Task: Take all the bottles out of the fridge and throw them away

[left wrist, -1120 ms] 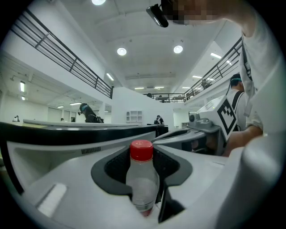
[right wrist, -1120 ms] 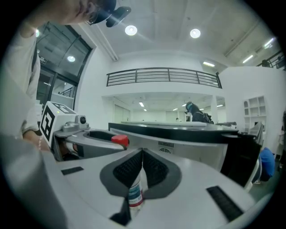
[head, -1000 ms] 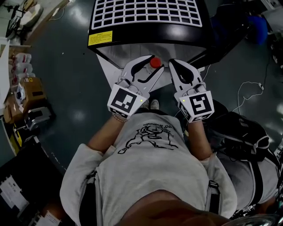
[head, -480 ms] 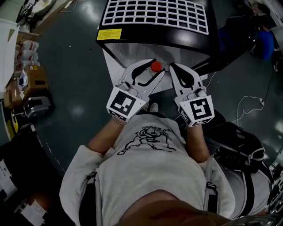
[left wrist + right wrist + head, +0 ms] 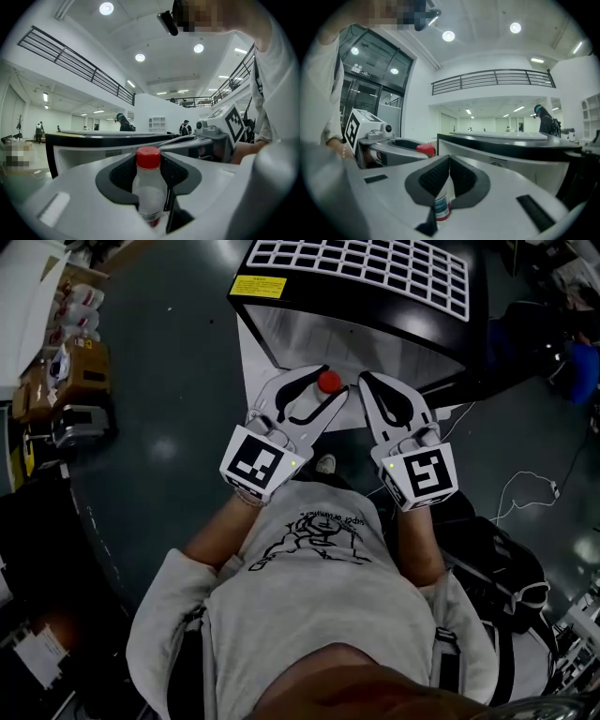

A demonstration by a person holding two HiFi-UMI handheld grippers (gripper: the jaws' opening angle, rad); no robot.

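Firstly, head view.
- Item: your left gripper (image 5: pixel 333 382), held out in front of your grey shirt (image 5: pixel 319 549). Its jaws are partway apart and clamped on a bottle (image 5: pixel 328 382), whose red cap shows between the tips.
- Item: your right gripper (image 5: pixel 366 381), just beside the left one, with its jaws drawn together at the tips.
- Item: fridge (image 5: pixel 366 268), black with a white grid on top, directly ahead of both tools. The bottle sits in front of it, over the pale surface (image 5: pixel 272 343) at its front.
- Item: cardboard boxes (image 5: pixel 70 362) on the dark floor, well off to your left.

Next, left gripper view.
- Item: the dark pads press both sides of the bottle (image 5: pixel 150 192). It is upright and clear-bodied, and its red cap (image 5: pixel 148 157) stands above the pads.
- Item: the fridge (image 5: pixel 93 138) behind the bottle, a black top edge over a pale front.
- Item: the marker cube (image 5: pixel 236 123) of your right gripper, off to the right.

Lastly, right gripper view.
- Item: the right gripper (image 5: pixel 449 161), its pads meeting at the tips.
- Item: a labelled bottle (image 5: pixel 442 206), of which only the lower part shows through the narrow slot beneath the pads. You cannot tell whether the jaws touch it, or whether it is the same bottle.
- Item: the red cap (image 5: pixel 425 149) to the left, between the other gripper's jaws.
- Item: the fridge (image 5: pixel 511 140) ahead, near the jaw tips.
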